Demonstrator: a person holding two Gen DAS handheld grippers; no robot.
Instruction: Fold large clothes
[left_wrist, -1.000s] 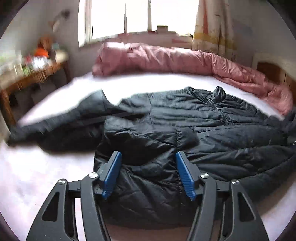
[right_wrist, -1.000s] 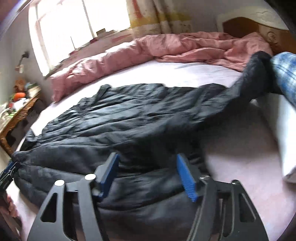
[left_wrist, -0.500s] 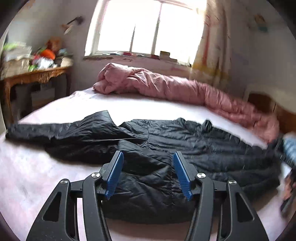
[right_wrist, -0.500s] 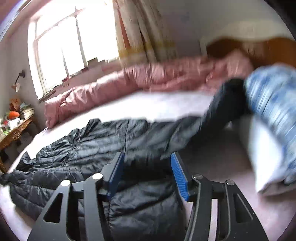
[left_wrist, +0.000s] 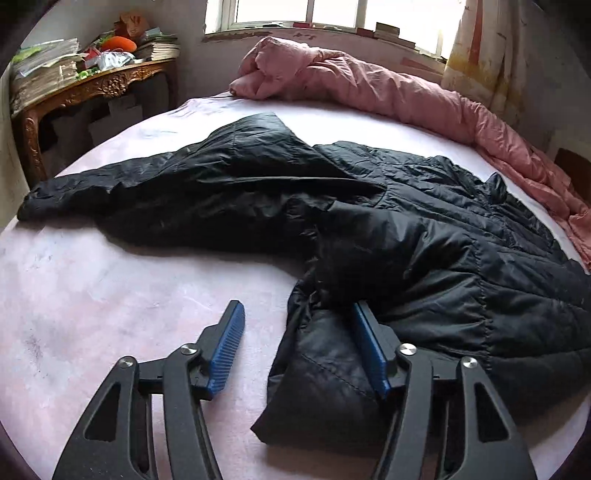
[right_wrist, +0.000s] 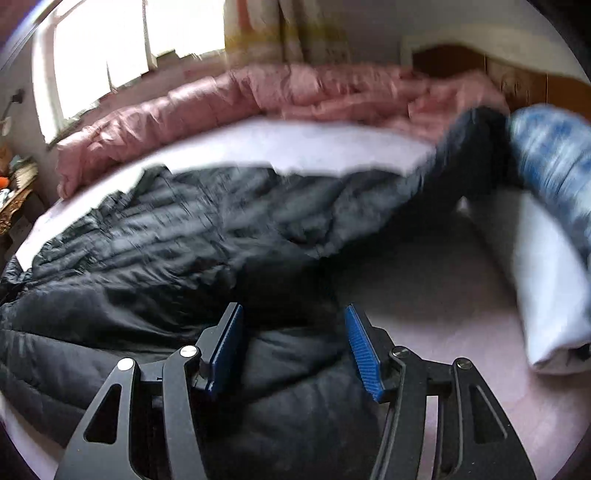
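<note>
Left wrist view: the left gripper (left_wrist: 297, 345) has its blue ribbed fingers (left_wrist: 227, 350) apart and opening. The hem corner of the black quilted puffer coat (left_wrist: 424, 258) lies between them, but the pads are not pressing on it — one finger is over bare sheet, the other sits at the coat's edge. The coat is spread across the pale pink bed sheet (left_wrist: 92, 295), one sleeve stretched out to the left. Beyond it a rumpled pink quilt (left_wrist: 369, 85) runs along the far side of the bed under the window, and a carved wooden tabletop (left_wrist: 99, 83) piled with papers stands in the corner.

From the right wrist, blurred, the right gripper (right_wrist: 293, 349) holds its fingers apart over the coat's dark padding — nothing clamped. Just to the right lies a white pillow (right_wrist: 546, 288), with blue checked fabric (right_wrist: 554, 155) above it.
</note>
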